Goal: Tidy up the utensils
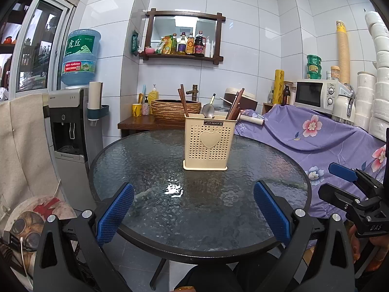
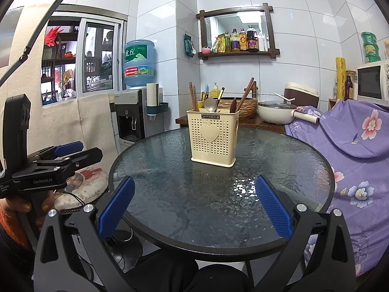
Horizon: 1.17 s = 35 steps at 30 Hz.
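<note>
Nearest the cameras, the left gripper point(image 1: 193, 213) and the right gripper point(image 2: 195, 208) both hover over the near edge of the round glass table point(image 1: 136, 160), each with its blue-padded fingers spread wide apart and holding nothing. Farther back, toward the table's far side, stands the cream utensil holder point(image 1: 209, 142) with a heart on its front. It stands upright, with wooden chopsticks point(image 1: 182, 101) and a metal spoon point(image 1: 208, 111) sticking out of its top.
</note>
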### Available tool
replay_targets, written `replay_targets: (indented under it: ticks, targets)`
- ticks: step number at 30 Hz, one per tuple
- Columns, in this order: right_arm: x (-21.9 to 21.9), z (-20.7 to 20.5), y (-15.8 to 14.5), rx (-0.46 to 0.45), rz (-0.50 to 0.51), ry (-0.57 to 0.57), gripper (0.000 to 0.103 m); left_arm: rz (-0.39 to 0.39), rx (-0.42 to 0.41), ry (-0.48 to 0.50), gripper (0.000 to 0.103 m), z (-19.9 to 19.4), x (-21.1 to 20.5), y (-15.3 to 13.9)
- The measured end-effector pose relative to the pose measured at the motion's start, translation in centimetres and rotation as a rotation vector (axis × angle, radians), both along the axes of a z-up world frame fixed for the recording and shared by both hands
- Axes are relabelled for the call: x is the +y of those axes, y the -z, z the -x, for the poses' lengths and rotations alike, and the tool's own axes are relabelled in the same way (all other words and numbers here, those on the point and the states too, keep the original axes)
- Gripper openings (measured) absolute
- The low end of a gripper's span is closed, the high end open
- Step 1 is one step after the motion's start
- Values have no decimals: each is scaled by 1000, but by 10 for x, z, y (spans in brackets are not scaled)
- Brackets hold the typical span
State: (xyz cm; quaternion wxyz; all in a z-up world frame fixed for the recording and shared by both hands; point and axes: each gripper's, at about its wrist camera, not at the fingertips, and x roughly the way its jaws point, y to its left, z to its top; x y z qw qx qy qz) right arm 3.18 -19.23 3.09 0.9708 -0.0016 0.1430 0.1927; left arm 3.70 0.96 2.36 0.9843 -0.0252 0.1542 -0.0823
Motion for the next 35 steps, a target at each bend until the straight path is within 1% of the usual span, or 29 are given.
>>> replay_targets:
  ticks: [10,15,19,26,30,35]
  targets:
    - [1,0,1,3,0,-2,97,-3,2,1,97,0,1,0]
    - [1,0,0,3,-1,-1,97,24,-7,12,97,2,3,1]
    - [1,0,2,4,-1,-1,97,3,-4,4,97,2,2,0]
    - [2,1,3,4,1,0,97,16,-10,18,97,3,2,0]
    - [3,2,5,4,-1,-1,97,-3,4,0,97,1,0,0]
    - [4,2,7,5,-1,-1,97,-5,8,-1,97,1,0,1]
